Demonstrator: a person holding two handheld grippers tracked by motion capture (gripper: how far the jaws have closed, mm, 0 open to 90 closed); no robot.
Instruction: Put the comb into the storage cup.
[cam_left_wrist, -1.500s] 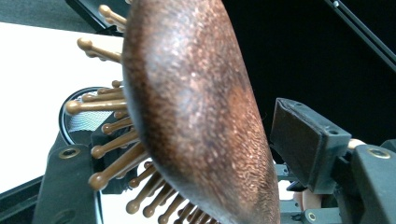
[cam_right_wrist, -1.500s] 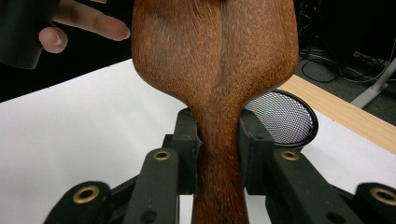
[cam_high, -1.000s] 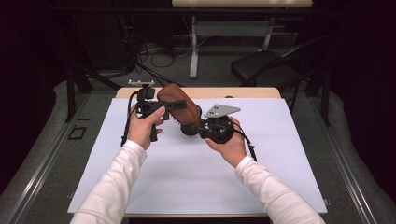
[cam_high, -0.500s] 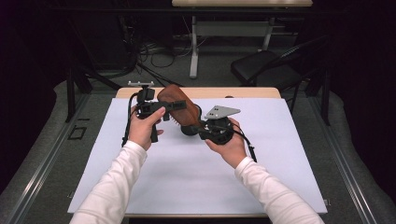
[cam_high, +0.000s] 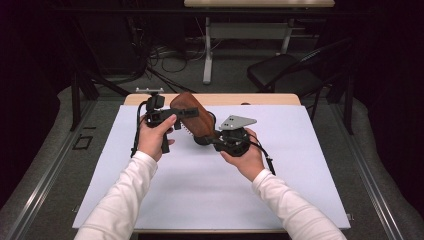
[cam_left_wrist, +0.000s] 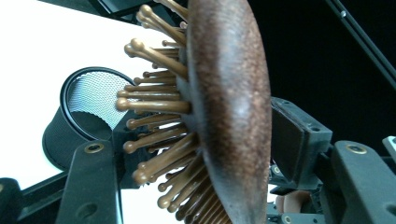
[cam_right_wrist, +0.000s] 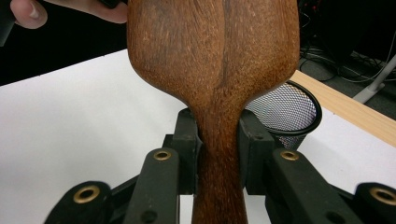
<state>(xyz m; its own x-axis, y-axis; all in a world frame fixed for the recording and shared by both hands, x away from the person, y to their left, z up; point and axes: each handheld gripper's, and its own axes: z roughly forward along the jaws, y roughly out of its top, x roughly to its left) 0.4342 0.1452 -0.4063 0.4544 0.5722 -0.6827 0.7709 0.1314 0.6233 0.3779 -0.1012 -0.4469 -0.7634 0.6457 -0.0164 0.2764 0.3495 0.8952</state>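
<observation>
1. Key relation: the brown wooden paddle hairbrush (cam_high: 192, 119) hangs in the air between both grippers, above the white table sheet (cam_high: 200, 195). Long axis runs on a slant from far-left (head) to near-right (handle).
2. Right gripper (cam_right_wrist: 218, 154) is clamped on the handle neck; in the right gripper view both black pads press the narrow wood from either side.
3. Left gripper (cam_left_wrist: 196, 154) sits at the head end. Its jaws have just been closing, w/ the head between them: one pad at the smooth back, the other on the bristle side. Can't tell if the pads press yet; looks like a gap or bare contact.
4. Judgement: next move is a handover or two-handed carry; left needs a firm bite on the head before right lets go.
5. Materials: brush back is dark, grainy polished wood, convex oval; bristles (cam_left_wrist: 154, 140) are wooden pins w/ round tips, likely slippery for a pad.
6. A black wire-mesh cup (cam_right_wrist: 289, 114) stands on the sheet just beyond the brush, open top up, probably the drop spot.
</observation>
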